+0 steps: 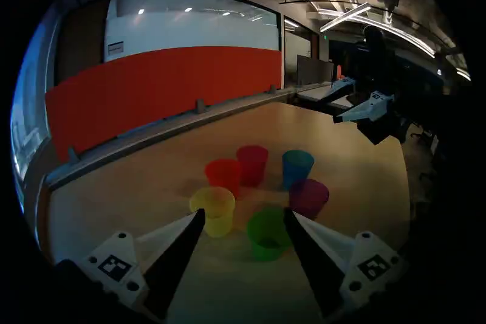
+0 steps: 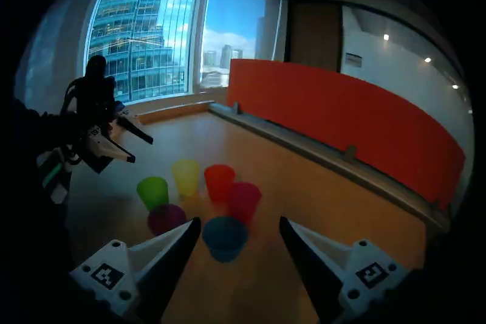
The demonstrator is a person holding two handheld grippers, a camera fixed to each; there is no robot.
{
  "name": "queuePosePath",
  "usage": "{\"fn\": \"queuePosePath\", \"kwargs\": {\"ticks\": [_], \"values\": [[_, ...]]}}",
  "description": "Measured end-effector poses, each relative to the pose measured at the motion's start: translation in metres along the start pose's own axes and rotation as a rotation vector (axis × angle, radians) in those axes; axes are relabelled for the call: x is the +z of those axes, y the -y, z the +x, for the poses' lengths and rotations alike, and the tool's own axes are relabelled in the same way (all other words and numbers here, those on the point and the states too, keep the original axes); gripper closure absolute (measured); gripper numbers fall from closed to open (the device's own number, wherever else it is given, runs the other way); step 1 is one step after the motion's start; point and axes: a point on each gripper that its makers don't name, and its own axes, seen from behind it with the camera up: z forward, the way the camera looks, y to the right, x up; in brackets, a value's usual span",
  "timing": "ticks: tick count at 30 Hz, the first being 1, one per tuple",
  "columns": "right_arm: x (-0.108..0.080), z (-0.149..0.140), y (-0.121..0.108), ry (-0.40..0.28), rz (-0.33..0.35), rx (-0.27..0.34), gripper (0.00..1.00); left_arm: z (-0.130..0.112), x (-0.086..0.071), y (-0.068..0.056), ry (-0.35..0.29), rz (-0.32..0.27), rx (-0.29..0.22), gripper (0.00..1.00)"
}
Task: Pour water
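Note:
Several plastic cups stand in a ring on the wooden table (image 1: 340,135). From the left gripper view I see a green cup (image 1: 268,234) nearest, then yellow (image 1: 213,210), orange-red (image 1: 223,175), crimson (image 1: 252,165), blue (image 1: 297,168) and purple (image 1: 308,197). My left gripper (image 1: 243,217) is open, fingers either side of the green cup and short of it. In the right gripper view my right gripper (image 2: 240,222) is open in front of the blue cup (image 2: 225,237). The right gripper (image 1: 364,111) also hovers at the table's far right, the left one (image 2: 130,138) at far left.
An orange partition (image 1: 164,90) with a metal rail runs along the table's far edge. Large windows (image 2: 146,44) lie beyond the table end. A dark office chair (image 1: 373,44) stands past the far corner. Bare tabletop (image 2: 328,202) surrounds the cups.

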Motion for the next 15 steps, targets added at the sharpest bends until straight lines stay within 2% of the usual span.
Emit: {"fn": "queuePosePath", "kwargs": {"ticks": [9,15], "values": [[0.017,-0.021,0.004,0.034,0.018,0.006,0.0,-0.029,0.01,-0.014,0.059,-0.043,0.004,0.04],[0.026,-0.036,0.007,0.058,0.025,0.003,0.0,-0.045,0.014,-0.021,0.089,-0.059,0.025,0.04]]}}
